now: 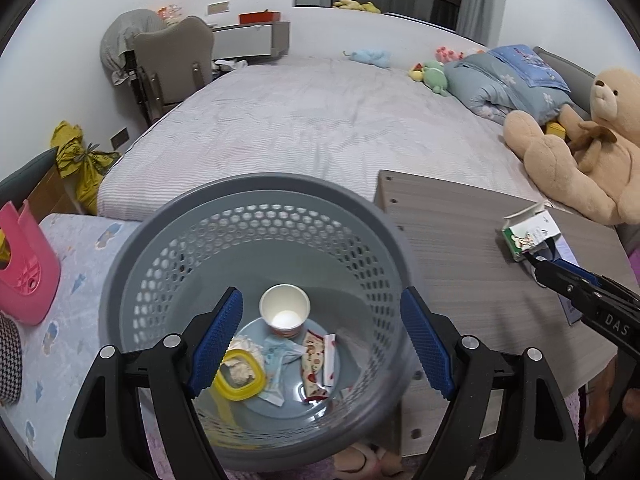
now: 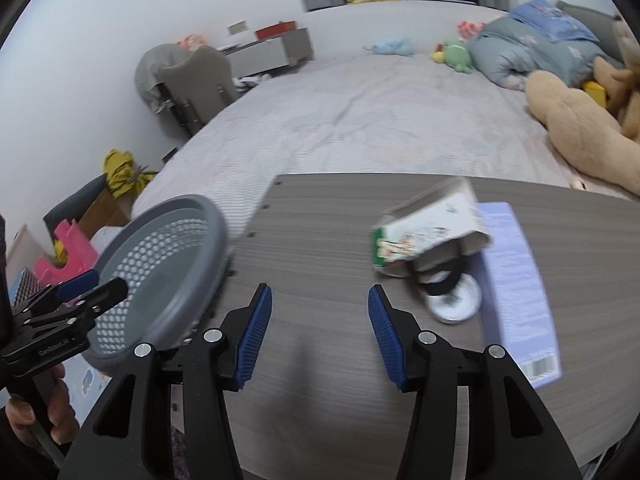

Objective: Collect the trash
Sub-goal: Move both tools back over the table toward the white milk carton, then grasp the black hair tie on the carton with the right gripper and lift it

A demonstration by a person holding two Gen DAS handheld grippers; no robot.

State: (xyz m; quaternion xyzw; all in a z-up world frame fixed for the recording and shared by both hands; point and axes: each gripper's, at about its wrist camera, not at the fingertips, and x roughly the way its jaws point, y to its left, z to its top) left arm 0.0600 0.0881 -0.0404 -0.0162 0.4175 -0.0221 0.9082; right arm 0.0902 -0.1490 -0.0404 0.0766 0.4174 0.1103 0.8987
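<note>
A grey perforated trash basket (image 1: 256, 216) sits left of the grey wood table (image 1: 460, 272). It holds a paper cup (image 1: 285, 310), a yellow lid (image 1: 240, 376) and wrappers (image 1: 316, 360). My left gripper (image 1: 320, 340) is open, its blue pads either side of the basket's opening. A torn white and green carton (image 2: 428, 228) lies on the table (image 2: 320, 248) over a small round tin (image 2: 454, 304) with a black band. My right gripper (image 2: 320, 332) is open and empty, short of the carton. In the left wrist view its tip (image 1: 534, 262) is beside the carton (image 1: 528, 236).
A pale purple box (image 2: 516, 280) lies flat under the carton. A bed (image 1: 320, 120) with a teddy bear (image 1: 580, 152), folded quilt and small toys lies behind the table. A pink stool (image 1: 24, 268) stands at the left.
</note>
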